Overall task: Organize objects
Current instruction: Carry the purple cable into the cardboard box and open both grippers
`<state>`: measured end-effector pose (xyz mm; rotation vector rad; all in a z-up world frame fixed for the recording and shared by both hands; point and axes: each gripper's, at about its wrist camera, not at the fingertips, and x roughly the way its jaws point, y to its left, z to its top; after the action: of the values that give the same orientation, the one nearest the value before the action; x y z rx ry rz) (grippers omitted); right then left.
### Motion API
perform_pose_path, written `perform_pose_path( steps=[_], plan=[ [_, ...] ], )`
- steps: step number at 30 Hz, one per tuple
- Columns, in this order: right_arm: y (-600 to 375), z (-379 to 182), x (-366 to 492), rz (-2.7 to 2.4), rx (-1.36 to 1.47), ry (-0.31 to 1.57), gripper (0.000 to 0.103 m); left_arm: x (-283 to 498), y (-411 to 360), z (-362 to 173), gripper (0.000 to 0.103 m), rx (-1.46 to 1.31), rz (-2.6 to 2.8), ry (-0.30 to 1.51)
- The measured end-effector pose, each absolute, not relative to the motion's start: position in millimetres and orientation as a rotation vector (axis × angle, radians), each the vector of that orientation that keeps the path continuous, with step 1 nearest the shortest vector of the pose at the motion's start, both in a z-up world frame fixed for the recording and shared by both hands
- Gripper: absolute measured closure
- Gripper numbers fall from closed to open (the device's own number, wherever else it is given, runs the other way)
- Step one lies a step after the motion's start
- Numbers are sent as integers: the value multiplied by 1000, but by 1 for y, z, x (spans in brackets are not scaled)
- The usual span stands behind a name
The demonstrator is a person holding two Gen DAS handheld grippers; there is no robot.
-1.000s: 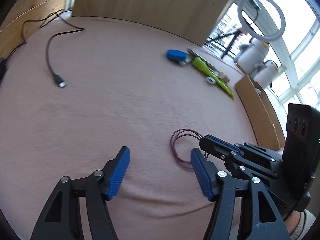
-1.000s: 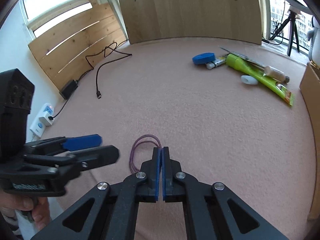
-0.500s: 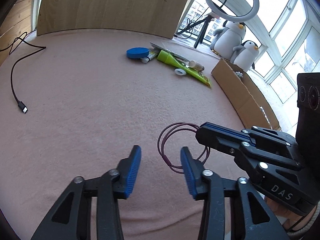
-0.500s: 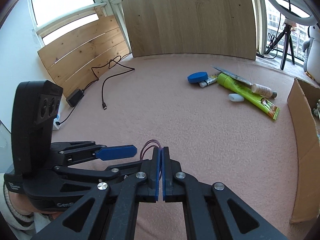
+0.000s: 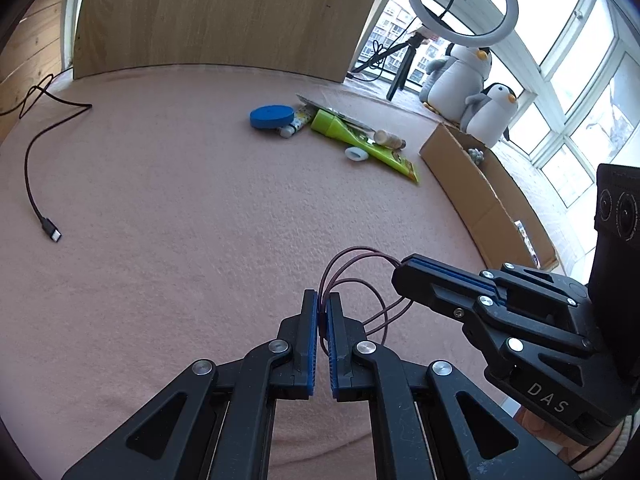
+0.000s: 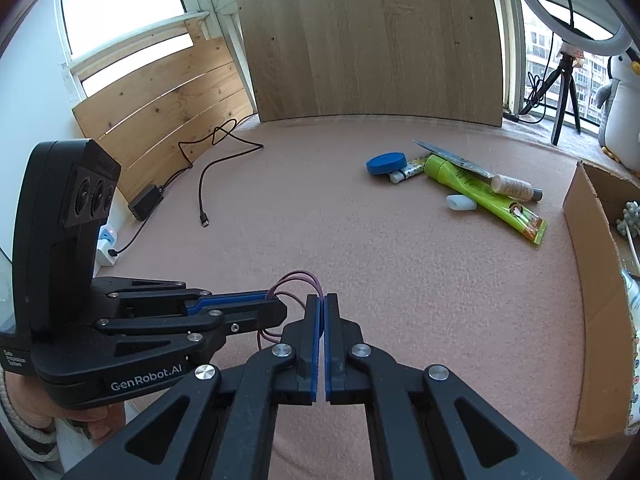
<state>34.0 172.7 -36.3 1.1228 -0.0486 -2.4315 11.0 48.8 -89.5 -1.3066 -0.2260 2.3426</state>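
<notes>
A thin purple elastic loop hangs doubled between my two grippers, just above the pink carpet. In the left wrist view my left gripper is shut on the loop's left side, and the right gripper comes in from the right, pinching the far strand. The right wrist view shows my right gripper shut on the loop, with the left gripper reaching in from the left, held by a hand. The two sets of fingertips sit very close together.
Further back on the carpet lie a blue round lid, a green tube, a white cap and a small bottle. An open cardboard box stands on the right. A black cable trails on the left.
My left gripper went from wide open to shut on the purple loop. Both grippers rose and tilted up, lifting the loop off the carpet.
</notes>
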Motion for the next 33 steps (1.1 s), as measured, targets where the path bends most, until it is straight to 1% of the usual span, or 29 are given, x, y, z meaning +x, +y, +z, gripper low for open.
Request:
perform_pose_path(
  steps=[16,26,33],
  plan=[
    [190,20,29,-2529,956,-75,101,-1,67,-13,99,-1131,2398,-150],
    [222,24,26,-2602,946,-138,101,-20,106,2,99,-1098,2340,-83],
    [273,26,27,-2691,972,-205,101,-39,167,7,99,-1072,2248,-23]
  ],
)
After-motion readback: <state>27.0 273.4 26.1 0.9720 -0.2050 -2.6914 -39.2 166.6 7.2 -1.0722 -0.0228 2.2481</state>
